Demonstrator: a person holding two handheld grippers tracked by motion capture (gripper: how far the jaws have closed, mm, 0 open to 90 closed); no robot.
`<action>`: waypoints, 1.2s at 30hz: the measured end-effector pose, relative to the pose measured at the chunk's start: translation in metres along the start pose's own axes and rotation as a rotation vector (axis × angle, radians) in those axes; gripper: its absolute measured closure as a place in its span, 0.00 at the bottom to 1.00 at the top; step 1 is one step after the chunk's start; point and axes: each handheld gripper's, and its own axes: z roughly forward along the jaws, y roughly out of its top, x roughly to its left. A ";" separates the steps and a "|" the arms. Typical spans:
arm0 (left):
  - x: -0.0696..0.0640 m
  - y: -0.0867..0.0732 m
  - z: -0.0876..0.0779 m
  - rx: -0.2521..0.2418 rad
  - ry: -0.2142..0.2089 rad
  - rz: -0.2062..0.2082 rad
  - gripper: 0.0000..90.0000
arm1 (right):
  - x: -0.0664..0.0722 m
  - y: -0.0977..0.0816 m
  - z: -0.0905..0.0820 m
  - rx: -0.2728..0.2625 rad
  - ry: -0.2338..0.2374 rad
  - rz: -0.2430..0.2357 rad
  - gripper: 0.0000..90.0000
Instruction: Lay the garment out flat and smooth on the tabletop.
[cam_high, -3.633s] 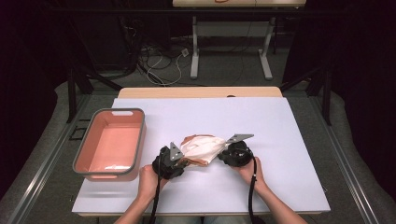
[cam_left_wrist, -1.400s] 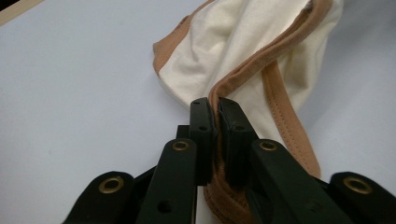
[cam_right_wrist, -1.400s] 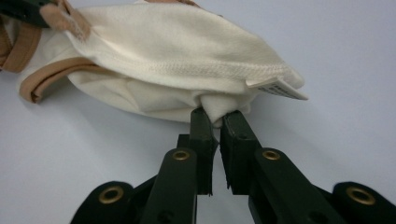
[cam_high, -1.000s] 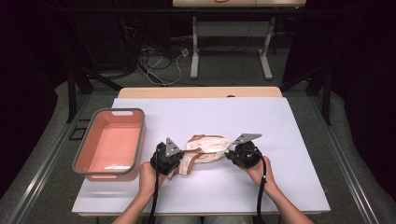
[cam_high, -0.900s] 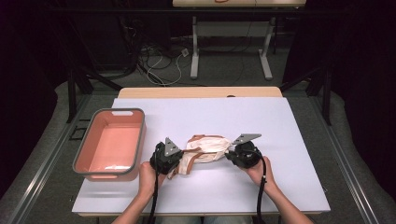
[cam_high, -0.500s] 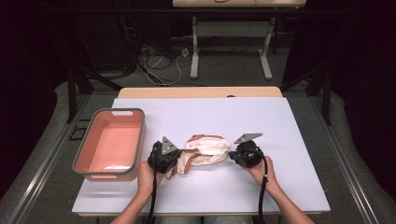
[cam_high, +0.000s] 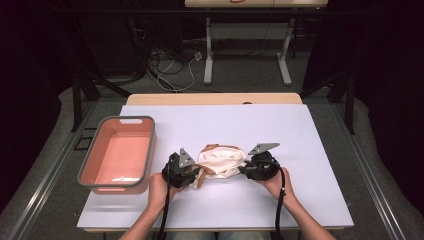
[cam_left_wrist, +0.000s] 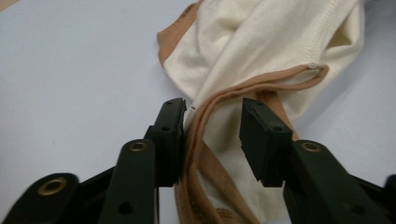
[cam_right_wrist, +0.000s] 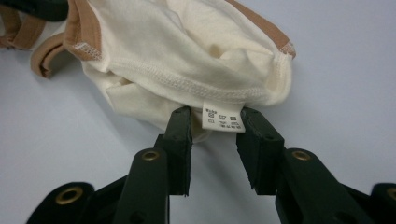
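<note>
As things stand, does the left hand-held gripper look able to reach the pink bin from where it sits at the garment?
Probably yes. The left hand-held gripper lies close beside the pink bin, with bare table between them. Its jaws have just been opening and stand apart around the garment, so nothing ties it down.

The white table (cam_high: 320, 150) holds 1 cream garment with tan trim (cam_high: 220, 161), bunched near the middle of its front edge. 1 salmon-pink plastic bin with a grey rim (cam_high: 118, 156) sits at the table's left edge. 2 handheld grippers, the left gripper (cam_high: 195, 172) and the right gripper (cam_high: 244, 167), flank the garment. 1 white care label (cam_right_wrist: 223, 117) hangs from the garment's hem.
</note>
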 end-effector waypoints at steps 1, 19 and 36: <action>-0.002 0.001 0.000 0.004 0.003 0.017 0.64 | 0.000 0.000 0.000 -0.001 0.000 -0.003 0.74; -0.029 0.009 0.016 0.047 0.070 0.267 0.79 | 0.007 0.002 0.001 -0.040 -0.014 -0.012 0.93; 0.008 0.003 -0.004 -0.073 0.084 -0.011 0.96 | 0.003 0.001 0.001 -0.019 -0.034 -0.004 0.97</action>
